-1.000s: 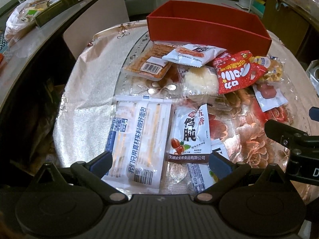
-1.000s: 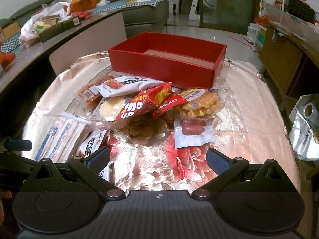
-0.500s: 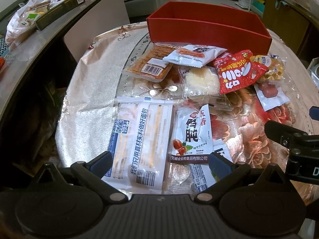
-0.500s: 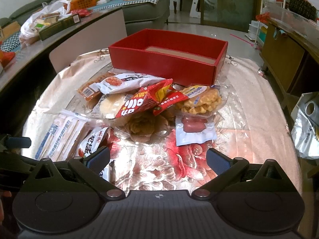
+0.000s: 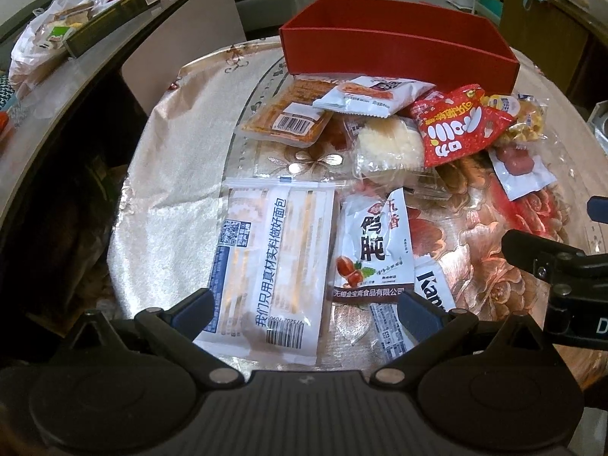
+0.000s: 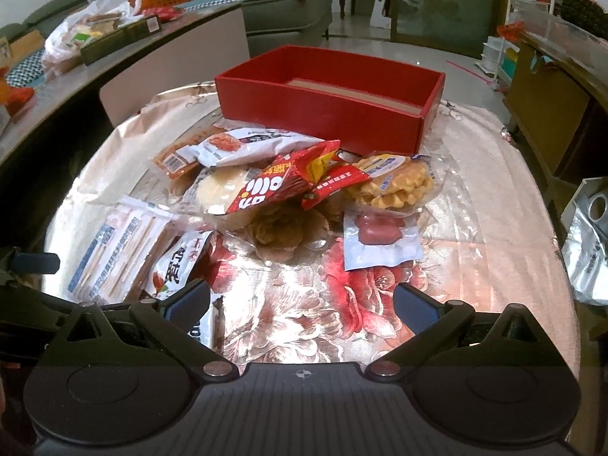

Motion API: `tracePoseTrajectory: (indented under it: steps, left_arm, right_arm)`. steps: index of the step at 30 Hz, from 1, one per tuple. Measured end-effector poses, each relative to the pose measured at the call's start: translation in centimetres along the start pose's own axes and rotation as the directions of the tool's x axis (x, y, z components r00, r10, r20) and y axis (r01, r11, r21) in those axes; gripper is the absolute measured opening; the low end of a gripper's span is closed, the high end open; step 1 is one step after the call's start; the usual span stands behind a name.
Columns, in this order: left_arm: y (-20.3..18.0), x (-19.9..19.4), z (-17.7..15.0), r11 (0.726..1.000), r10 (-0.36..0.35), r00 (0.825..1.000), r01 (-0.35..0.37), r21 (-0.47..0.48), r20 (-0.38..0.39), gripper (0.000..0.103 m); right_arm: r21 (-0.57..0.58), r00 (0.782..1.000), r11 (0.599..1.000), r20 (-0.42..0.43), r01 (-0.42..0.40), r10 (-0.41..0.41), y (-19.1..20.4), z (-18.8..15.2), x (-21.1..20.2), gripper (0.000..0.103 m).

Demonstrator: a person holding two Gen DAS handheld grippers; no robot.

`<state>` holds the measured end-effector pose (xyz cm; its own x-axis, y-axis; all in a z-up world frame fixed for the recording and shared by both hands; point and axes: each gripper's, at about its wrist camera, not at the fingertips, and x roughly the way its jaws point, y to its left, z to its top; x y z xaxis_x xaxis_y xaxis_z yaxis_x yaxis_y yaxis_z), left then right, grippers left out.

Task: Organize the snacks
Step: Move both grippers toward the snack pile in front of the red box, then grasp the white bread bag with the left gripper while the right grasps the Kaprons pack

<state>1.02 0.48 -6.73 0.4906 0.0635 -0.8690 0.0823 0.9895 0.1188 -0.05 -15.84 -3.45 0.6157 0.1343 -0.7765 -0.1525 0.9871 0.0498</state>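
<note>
An empty red box (image 5: 399, 51) (image 6: 323, 108) stands at the far side of the table. Several snack packs lie in front of it: a long white bread pack (image 5: 273, 262) (image 6: 114, 243), a white duck pack (image 5: 374, 245), a red puffed-snack bag (image 5: 458, 125) (image 6: 281, 182), a waffle pack (image 6: 393, 182) and a sausage pack (image 6: 380, 241). My left gripper (image 5: 304, 311) is open and empty, low over the near end of the bread pack. My right gripper (image 6: 302, 302) is open and empty over the flowered cloth, short of the sausage pack.
The round table has a shiny flowered cover (image 6: 494, 197). A curved counter (image 6: 114, 60) with bags and a dark box runs along the left. A cabinet (image 6: 551, 114) and a silver bag (image 6: 589, 250) are on the right.
Both grippers have moved slightly forward toward the snack pile and stay open. Nothing on the table has shifted.
</note>
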Motion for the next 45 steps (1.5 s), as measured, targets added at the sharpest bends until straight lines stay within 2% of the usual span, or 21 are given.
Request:
tracePoseTrajectory:
  steps: [3, 6, 9, 12, 14, 20, 28, 32, 35, 41, 43, 44, 45]
  left_arm:
    - [0.7, 0.2, 0.1, 0.999, -0.028, 1.0, 0.027, -0.017, -0.008, 0.098]
    - [2.1, 0.5, 0.5, 0.998, -0.019, 1.0, 0.018, -0.058, -0.018, 0.098]
    - [4.1, 1.1, 0.8, 0.99, -0.029, 0.999, 0.022, -0.136, -0.043, 0.098]
    - [5.3, 1.6, 0.8, 0.984, -0.003, 0.998, -0.007, -0.179, -0.055, 0.098]
    - [5.0, 2.1, 0.8, 0.986, 0.005, 0.998, -0.016, -0.168, -0.064, 0.098]
    - [2.7, 3.2, 1.4, 0.998, 0.036, 0.997, -0.039, -0.044, -0.067, 0.098]
    - [3.9, 5.5, 2.3, 0.994, 0.014, 0.994, -0.025, -0.102, -0.11, 0.099]
    - [3.8, 7.2, 2.5, 0.993, -0.032, 0.988, 0.015, -0.115, -0.153, 0.1]
    - [4.3, 7.8, 2.9, 0.986, -0.085, 0.986, 0.062, -0.153, -0.143, 0.1]
    - [4.3, 7.9, 2.7, 0.989, -0.084, 0.989, 0.068, -0.132, -0.119, 0.099]
    - [4.4, 7.4, 2.4, 0.989, -0.079, 0.99, 0.063, -0.137, -0.117, 0.088]
    - [4.4, 7.0, 2.4, 0.989, -0.084, 0.99, 0.069, -0.133, -0.111, 0.077]
    - [4.4, 6.7, 2.5, 0.99, -0.085, 0.99, 0.071, -0.124, -0.11, 0.074]
  right_arm:
    - [0.001, 1.0, 1.0, -0.006, -0.015, 0.015, -0.1, 0.1, 0.1, 0.103]
    - [-0.008, 1.0, 1.0, -0.009, -0.016, 0.016, 0.0, 0.0, 0.1, 0.103]
    - [-0.005, 1.0, 1.0, -0.01, -0.026, 0.025, -0.3, 0.1, 0.0, 0.103]
    - [0.004, 0.999, 1.0, -0.014, -0.031, 0.031, -0.7, 0.0, -0.2, 0.103]
    - [0.006, 0.999, 0.999, -0.018, -0.038, 0.038, -0.9, 0.0, -0.2, 0.103]
    - [-0.007, 0.998, 0.998, -0.026, -0.061, 0.06, -0.7, -0.2, -0.5, 0.103]
    - [-0.008, 0.996, 0.997, -0.035, -0.078, 0.077, -0.7, -0.3, -0.6, 0.103]
    - [-0.017, 0.995, 0.996, -0.05, -0.091, 0.09, -0.4, -0.3, -0.2, 0.103]
    - [-0.022, 0.993, 0.995, -0.064, -0.097, 0.096, -0.2, -0.4, 0.1, 0.103]
    - [-0.027, 0.99, 0.994, -0.095, -0.108, 0.105, 0.0, -0.6, 0.8, 0.103]
    - [-0.032, 0.989, 0.993, -0.107, -0.109, 0.105, 0.2, -0.7, 1.1, 0.103]
    - [-0.036, 0.987, 0.993, -0.117, -0.114, 0.109, 0.3, -0.8, 1.3, 0.103]
    - [-0.041, 0.986, 0.992, -0.124, -0.119, 0.114, 0.5, -0.9, 1.4, 0.103]
